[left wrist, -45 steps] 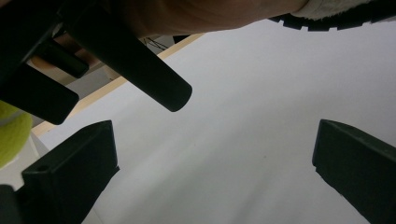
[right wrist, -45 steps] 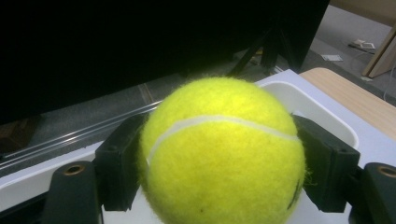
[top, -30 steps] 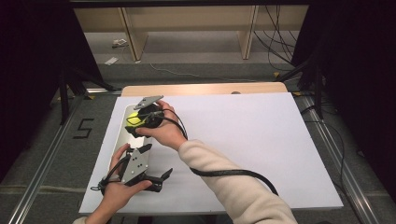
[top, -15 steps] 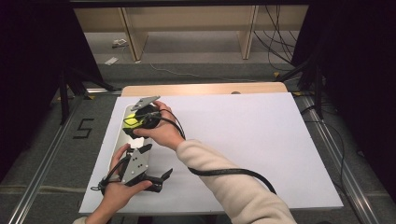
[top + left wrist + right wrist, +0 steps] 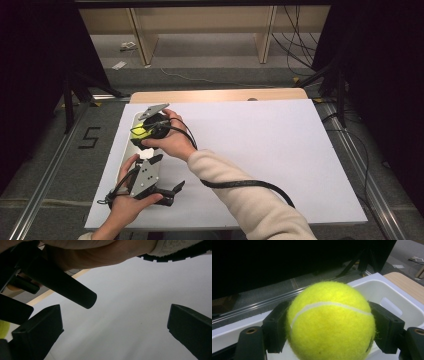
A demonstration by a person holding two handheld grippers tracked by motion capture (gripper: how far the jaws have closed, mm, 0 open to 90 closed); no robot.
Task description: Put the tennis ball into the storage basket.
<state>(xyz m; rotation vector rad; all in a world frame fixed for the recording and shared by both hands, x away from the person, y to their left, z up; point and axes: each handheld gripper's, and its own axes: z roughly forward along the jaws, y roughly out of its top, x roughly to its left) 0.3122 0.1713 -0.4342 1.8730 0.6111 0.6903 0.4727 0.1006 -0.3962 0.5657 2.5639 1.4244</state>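
Nothing has shifted: right gripper (image 5: 329,322) keeps its jaws clamped on the tennis ball (image 5: 330,321) above the white bin (image 5: 372,290), seemingly for dropping; left gripper (image 5: 145,182), open-jawed, waits beside that bin.

The table (image 5: 260,150) is viewed from above the person's side, looking forward and down; the white tray (image 5: 387,293) is seen close along the right tongs (image 5: 329,322); white table surface is shared with the left view.
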